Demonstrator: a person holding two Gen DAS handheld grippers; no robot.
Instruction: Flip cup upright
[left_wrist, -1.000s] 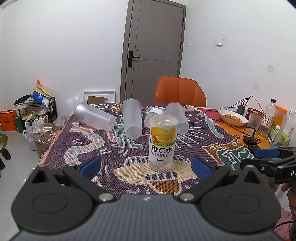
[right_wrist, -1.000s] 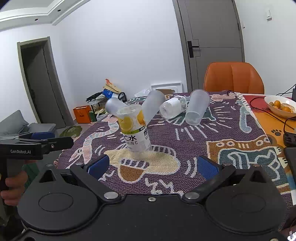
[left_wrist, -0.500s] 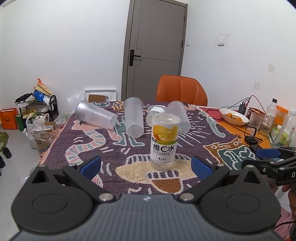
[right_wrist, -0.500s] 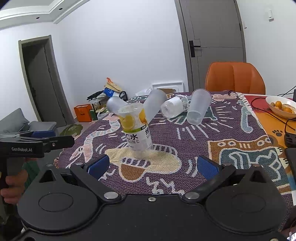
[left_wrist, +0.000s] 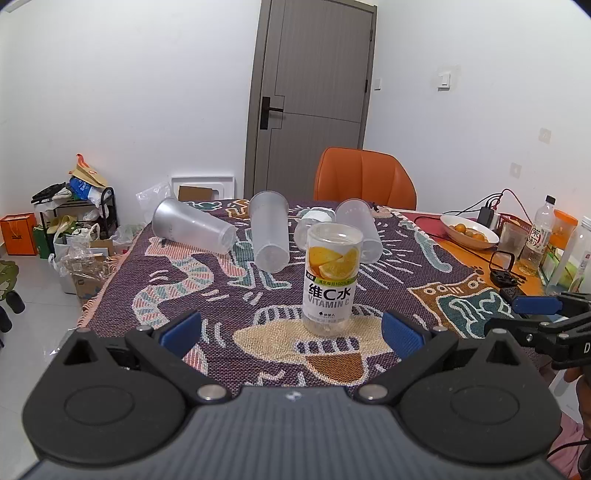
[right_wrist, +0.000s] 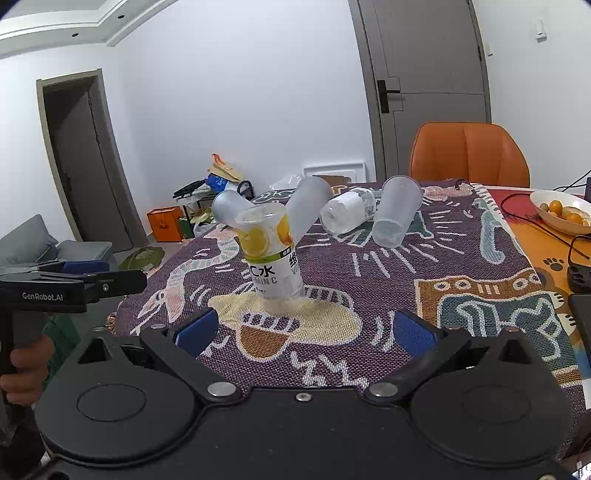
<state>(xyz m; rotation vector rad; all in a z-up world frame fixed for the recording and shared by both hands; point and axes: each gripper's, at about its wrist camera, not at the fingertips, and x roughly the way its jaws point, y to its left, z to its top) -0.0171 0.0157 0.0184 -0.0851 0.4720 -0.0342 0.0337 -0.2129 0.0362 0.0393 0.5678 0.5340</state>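
A patterned cloth (left_wrist: 155, 295) covers the table. The labelled cup (left_wrist: 331, 280) stands ahead of my left gripper (left_wrist: 291, 328), jaws apart and empty; my right gripper (right_wrist: 303, 330) likewise. Frosted cups (left_wrist: 269, 230) lie behind; reaching past could topple it.

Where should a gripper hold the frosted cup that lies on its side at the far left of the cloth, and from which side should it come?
Probably across the middle of the frosted cup, coming from above. It lies on its side on the patterned cloth, wide mouth to the left and narrow base to the right, so its round wall faces up. Both the left gripper and the right gripper are open.
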